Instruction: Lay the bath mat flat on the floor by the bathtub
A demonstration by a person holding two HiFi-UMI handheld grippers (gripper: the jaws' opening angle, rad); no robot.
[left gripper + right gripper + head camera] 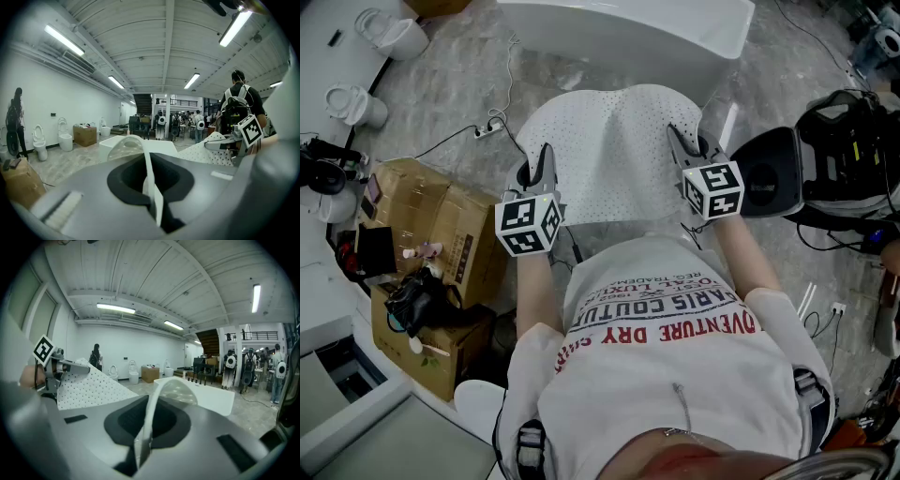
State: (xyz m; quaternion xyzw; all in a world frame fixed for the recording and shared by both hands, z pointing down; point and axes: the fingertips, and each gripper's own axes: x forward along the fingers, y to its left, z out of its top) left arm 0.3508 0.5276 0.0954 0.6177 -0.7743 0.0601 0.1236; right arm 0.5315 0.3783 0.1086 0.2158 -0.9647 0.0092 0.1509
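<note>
White perforated bath mat [609, 155]: held aloft, long axis crosswise, parallel to bathtub [628, 33] just ahead. Left gripper [542, 167] and right gripper [680, 145]: both clamped tight on its opposite side edges, equally near.

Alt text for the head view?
A person's left gripper and right gripper each clamp the near edge of a white perforated bath mat, which sags between them before a white bathtub. Brown cardboard boxes stand at left.
</note>
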